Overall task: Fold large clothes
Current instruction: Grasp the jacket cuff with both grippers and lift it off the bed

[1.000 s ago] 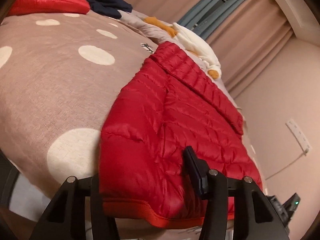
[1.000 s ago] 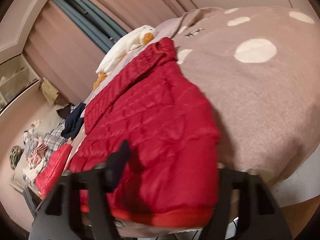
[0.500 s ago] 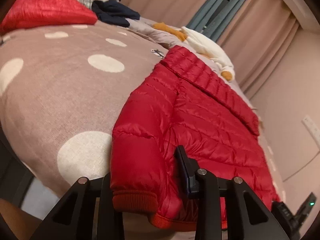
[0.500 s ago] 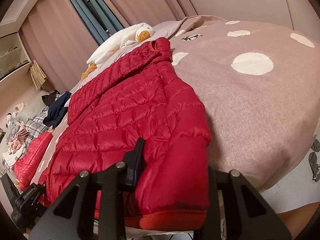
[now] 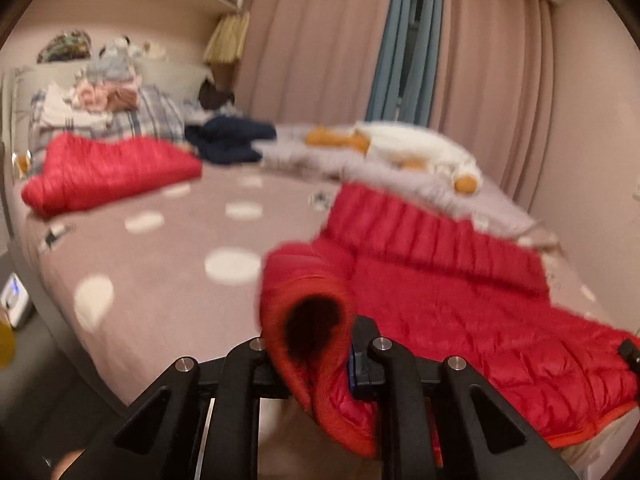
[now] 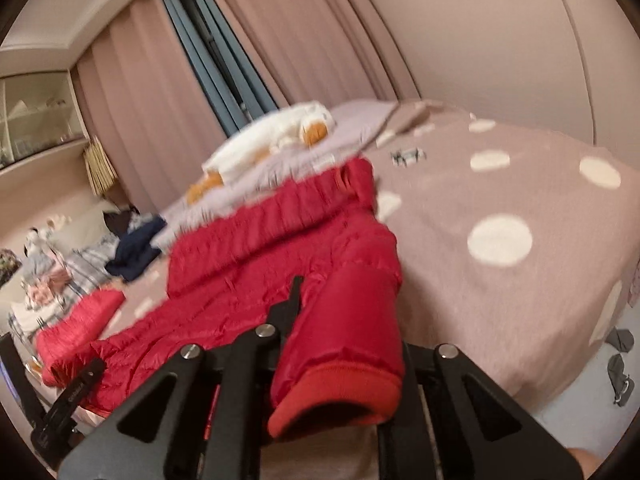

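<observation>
Red jacket (image 5: 460,300): spread flat on the dotted bedspread (image 5: 160,264), its collar toward the white plush duck (image 5: 416,148), both sleeve ends lifted off the bedspread.
Left gripper (image 5: 316,360): jaws closing on the cuff of one jacket sleeve (image 5: 316,320); pads press the cuff, whose dark opening faces the camera.
Right gripper (image 6: 340,356): clamped tight on the other sleeve (image 6: 352,320), just above its ribbed cuff.
Second red garment (image 5: 104,168): folded, well apart from the jacket, beside the clothes pile (image 5: 104,100).
</observation>
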Demonstrator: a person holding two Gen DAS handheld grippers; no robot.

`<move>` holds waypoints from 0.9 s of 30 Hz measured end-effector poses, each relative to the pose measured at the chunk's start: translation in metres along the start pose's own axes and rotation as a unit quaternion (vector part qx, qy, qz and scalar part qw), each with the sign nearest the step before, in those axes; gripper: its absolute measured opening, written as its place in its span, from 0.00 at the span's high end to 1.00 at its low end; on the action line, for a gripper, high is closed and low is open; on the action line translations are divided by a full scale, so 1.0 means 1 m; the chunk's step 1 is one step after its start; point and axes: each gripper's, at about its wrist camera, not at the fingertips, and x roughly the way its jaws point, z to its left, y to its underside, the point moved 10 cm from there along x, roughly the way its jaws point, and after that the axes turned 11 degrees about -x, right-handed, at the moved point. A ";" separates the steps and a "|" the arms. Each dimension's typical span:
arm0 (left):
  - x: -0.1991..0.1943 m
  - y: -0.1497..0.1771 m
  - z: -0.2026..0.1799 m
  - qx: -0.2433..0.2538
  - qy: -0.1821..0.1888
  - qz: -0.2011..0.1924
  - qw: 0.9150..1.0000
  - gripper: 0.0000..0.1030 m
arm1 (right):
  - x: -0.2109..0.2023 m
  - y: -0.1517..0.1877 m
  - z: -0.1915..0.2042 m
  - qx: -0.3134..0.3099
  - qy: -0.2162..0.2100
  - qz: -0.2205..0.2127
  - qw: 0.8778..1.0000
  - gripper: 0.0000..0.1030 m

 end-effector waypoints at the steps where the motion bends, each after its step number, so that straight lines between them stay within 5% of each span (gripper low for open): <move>1: -0.007 -0.010 -0.003 -0.001 0.007 -0.006 1.000 0.82 | -0.005 -0.007 -0.001 0.001 0.001 -0.008 1.000 0.88; 19: -0.065 -0.083 -0.020 -0.012 0.038 -0.052 0.998 0.82 | -0.064 -0.098 0.037 -0.034 -0.032 -0.082 0.996 0.86; 27: -0.049 -0.116 -0.035 -0.019 0.055 -0.065 0.996 0.82 | -0.056 -0.130 0.051 -0.055 -0.031 -0.078 0.995 0.84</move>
